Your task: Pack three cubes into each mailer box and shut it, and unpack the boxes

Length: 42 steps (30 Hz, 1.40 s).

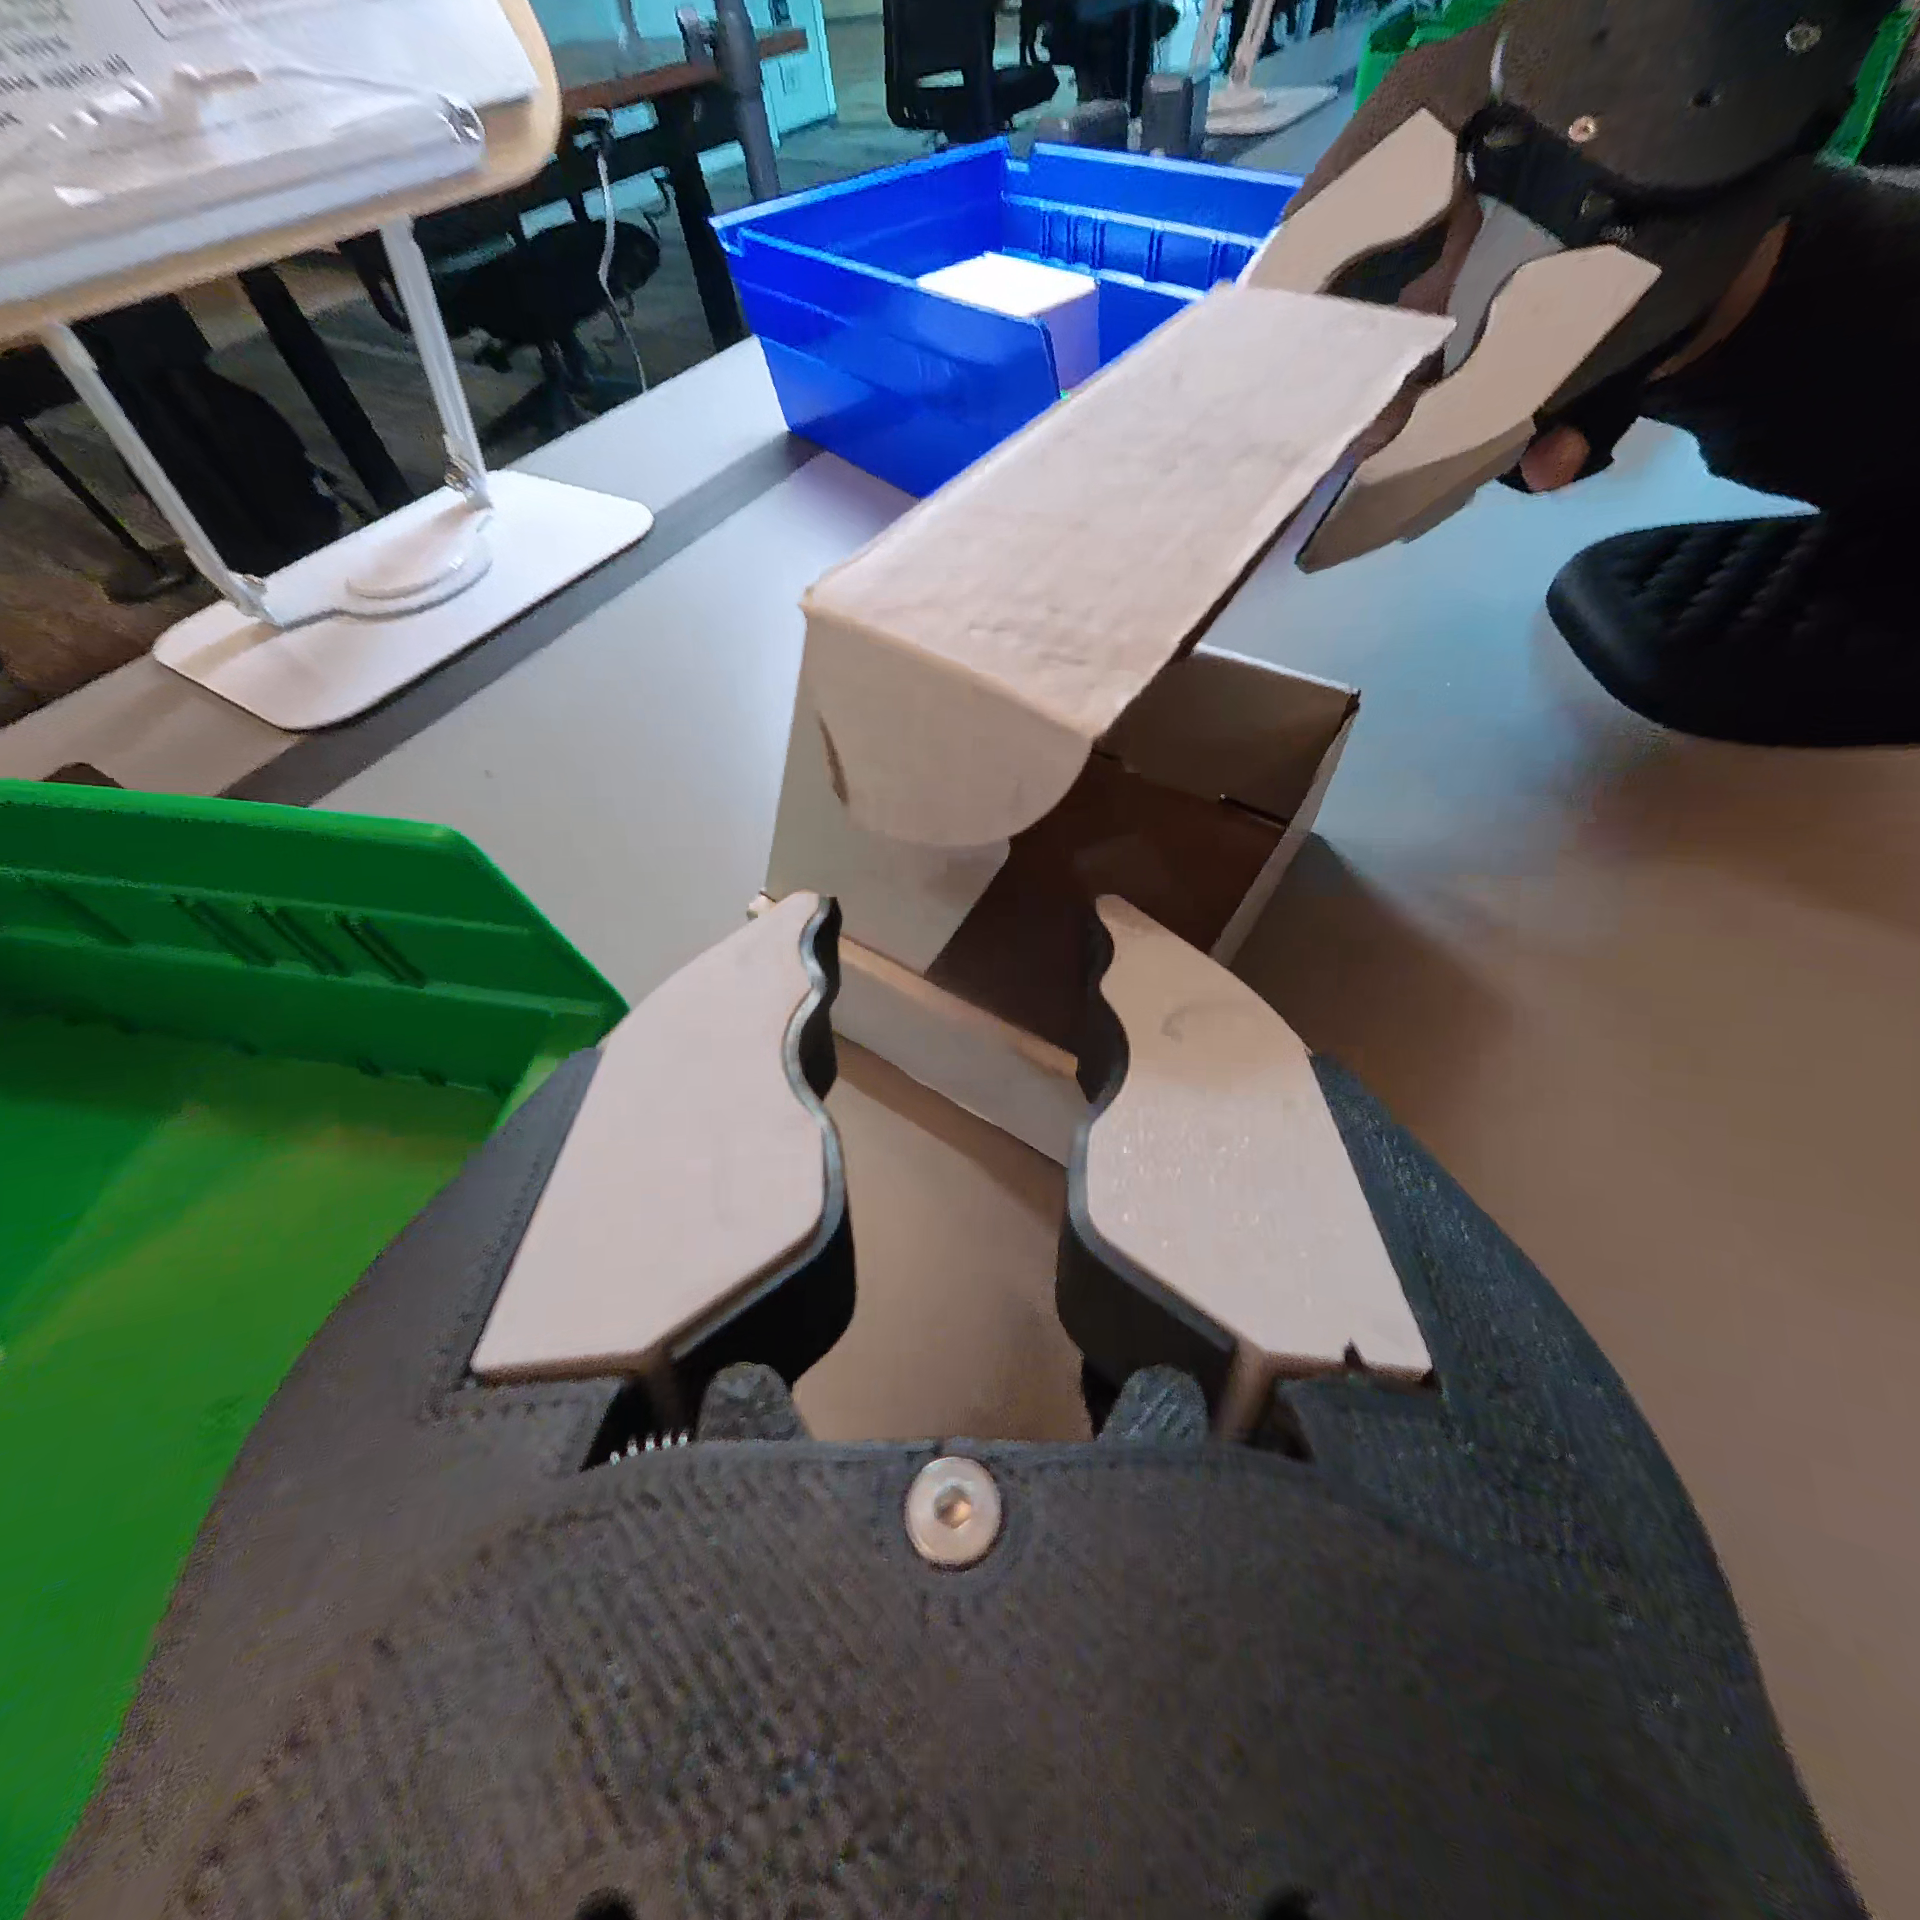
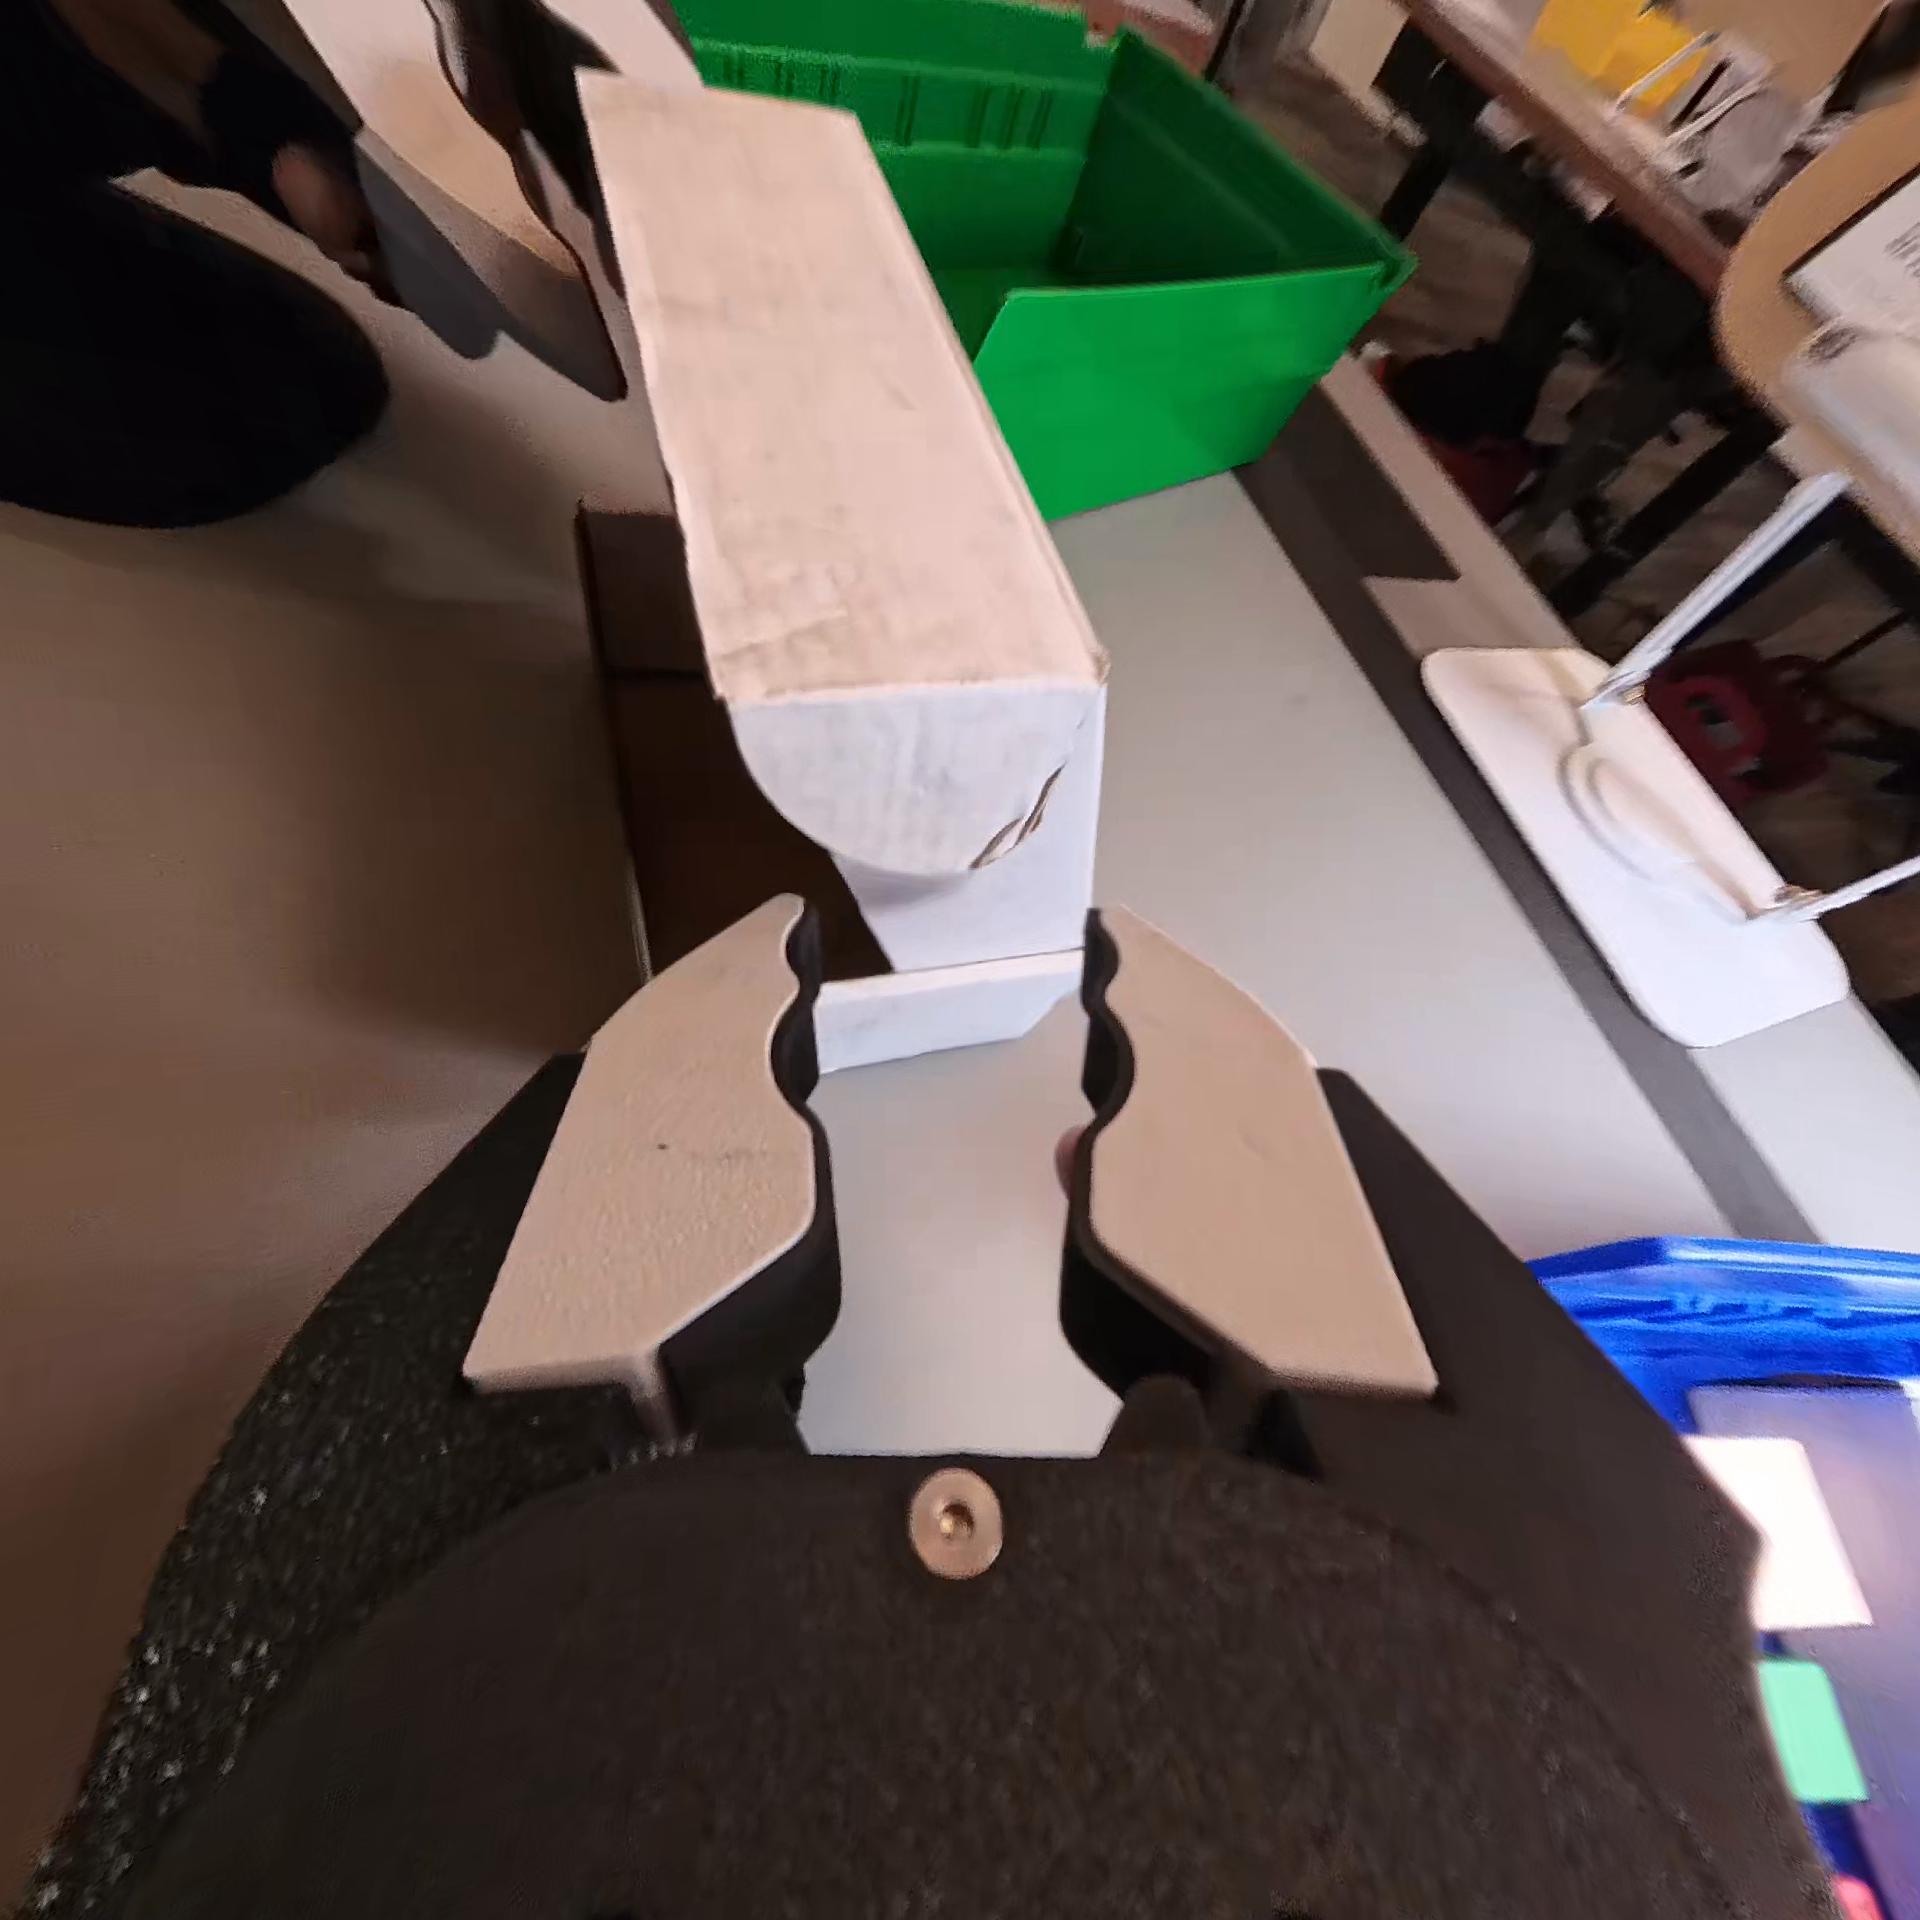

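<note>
The grey table [image 1: 1558,1039] carries everything here: a green bin [image 1: 260,1039] at one end, a blue bin [image 1: 883,343] at the other with a white cube [image 1: 1013,291] inside it, and between them the white mailer box [image 1: 894,831], standing open near the table's middle. Its lid [image 1: 1122,499] is raised and hangs half over the brown interior, in which no cube shows from either view. The left gripper [image 1: 961,987] sits at one end of the box with its jaws spread, a small side flap [image 1: 956,1023] lying between the fingers but not pinched. The right gripper [image 2: 945,987] is at the opposite end, likewise spread, with that end's flap [image 2: 935,1008] between its fingers, apparently unclamped. The box looks like thin corrugated card: light, stiff along its panels, yet easily creased at the folds and liable to slide on the smooth tabletop if pushed from one side only. The safest hold is probably on a panel edge or the lid's front lip, with the other gripper steadying the base, rather than squeezing the floppy rounded tabs.
</note>
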Available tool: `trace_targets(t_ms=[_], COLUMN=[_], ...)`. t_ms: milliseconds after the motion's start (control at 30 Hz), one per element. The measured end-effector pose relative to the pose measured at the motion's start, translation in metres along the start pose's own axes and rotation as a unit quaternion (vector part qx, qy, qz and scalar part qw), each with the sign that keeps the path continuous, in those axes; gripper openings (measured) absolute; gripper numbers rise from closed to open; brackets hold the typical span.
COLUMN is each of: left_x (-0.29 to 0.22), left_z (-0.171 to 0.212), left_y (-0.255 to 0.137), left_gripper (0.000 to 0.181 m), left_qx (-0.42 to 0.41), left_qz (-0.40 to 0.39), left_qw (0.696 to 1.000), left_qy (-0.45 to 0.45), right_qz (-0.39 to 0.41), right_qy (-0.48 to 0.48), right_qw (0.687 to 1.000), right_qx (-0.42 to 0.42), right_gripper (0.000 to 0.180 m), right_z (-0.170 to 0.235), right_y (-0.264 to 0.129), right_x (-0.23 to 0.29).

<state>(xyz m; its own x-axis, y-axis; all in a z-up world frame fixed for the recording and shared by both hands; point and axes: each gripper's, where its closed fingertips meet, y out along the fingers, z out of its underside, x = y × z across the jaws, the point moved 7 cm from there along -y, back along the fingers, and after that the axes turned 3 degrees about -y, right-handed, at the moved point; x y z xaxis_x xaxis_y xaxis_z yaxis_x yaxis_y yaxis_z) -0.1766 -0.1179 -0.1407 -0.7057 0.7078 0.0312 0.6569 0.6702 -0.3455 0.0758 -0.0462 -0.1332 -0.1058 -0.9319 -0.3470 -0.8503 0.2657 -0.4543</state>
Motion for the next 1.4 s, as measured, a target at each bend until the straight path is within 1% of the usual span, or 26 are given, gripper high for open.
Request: trace_targets(t_ms=[100, 133, 200, 233, 267, 333, 400, 533, 633, 733, 867, 1000, 1133, 1267, 1400], left_x=[0.001, -0.001, -0.005, -0.008, -0.01, -0.015, -0.022, -0.032, -0.03, -0.025, -0.026, -0.031, -0.037, -0.044, -0.052], left_z=[-0.006, -0.008, -0.009, -0.008, -0.007, -0.003, 0.003, 0.021, 0.02, 0.017, 0.011, 0.011, 0.01, 0.009, 0.008], left_y=[0.001, 0.003, 0.007, 0.009, 0.01, 0.011, 0.012, 0.015, 0.01, -0.002, -0.013, -0.009, -0.003, -0.001, 0.001], left_gripper=[0.041, 0.039, 0.031, 0.023, 0.02, 0.021, 0.024, 0.027, 0.04, 0.054, 0.056, 0.061, 0.06, 0.058, 0.052], left_qx=[-0.02, -0.023, -0.024, -0.02, -0.012, 0.0, 0.022, 0.113, 0.13, 0.102, 0.044, 0.032, 0.02, 0.016, 0.011], left_qz=[-0.002, 0.004, 0.008, 0.008, 0.012, 0.024, 0.057, 0.109, 0.095, 0.058, 0.009, -0.034, -0.035, -0.013, 0.009], left_qw=[1.0, 1.0, 1.0, 1.0, 1.0, 0.999, 0.998, 0.987, 0.987, 0.992, 0.995, 0.989, 0.985, 0.985, 0.985], left_qy=[-0.006, -0.006, 0.003, 0.011, 0.018, 0.028, 0.029, 0.032, 0.024, 0.05, 0.09, 0.143, 0.166, 0.17, 0.175], right_qz=[0.041, 0.055, 0.065, 0.061, 0.055, 0.038, 0.0, -0.074, -0.07, -0.043, 0.0, 0.042, 0.075, 0.087, 0.083], right_qy=[-0.031, -0.042, -0.058, -0.061, -0.062, -0.067, -0.059, -0.07, -0.087, -0.103, -0.141, -0.188, -0.214, -0.21, -0.213], right_qw=[0.999, 0.997, 0.996, 0.996, 0.996, 0.997, 0.998, 0.992, 0.989, 0.99, 0.988, 0.98, 0.973, 0.973, 0.973], right_qx=[-0.011, -0.016, -0.024, -0.028, -0.026, -0.007, 0.008, 0.072, 0.096, 0.087, 0.06, 0.044, 0.052, 0.035, 0.036], right_gripper=[0.058, 0.058, 0.055, 0.049, 0.045, 0.044, 0.044, 0.045, 0.053, 0.059, 0.063, 0.061, 0.062, 0.062, 0.06], right_z=[-0.009, -0.013, -0.018, -0.019, -0.018, -0.012, -0.006, 0.01, 0.017, 0.014, 0.006, 0.004, 0.006, 0.004, 0.004], right_y=[0.001, 0.003, 0.003, 0.003, 0.003, 0.003, 0.002, 0.003, 0.006, 0.003, -0.003, -0.002, -0.004, -0.008, -0.006], right_x=[0.0, 0.001, 0.005, 0.007, 0.009, 0.01, 0.016, 0.033, 0.038, 0.036, 0.037, 0.044, 0.042, 0.04, 0.042])
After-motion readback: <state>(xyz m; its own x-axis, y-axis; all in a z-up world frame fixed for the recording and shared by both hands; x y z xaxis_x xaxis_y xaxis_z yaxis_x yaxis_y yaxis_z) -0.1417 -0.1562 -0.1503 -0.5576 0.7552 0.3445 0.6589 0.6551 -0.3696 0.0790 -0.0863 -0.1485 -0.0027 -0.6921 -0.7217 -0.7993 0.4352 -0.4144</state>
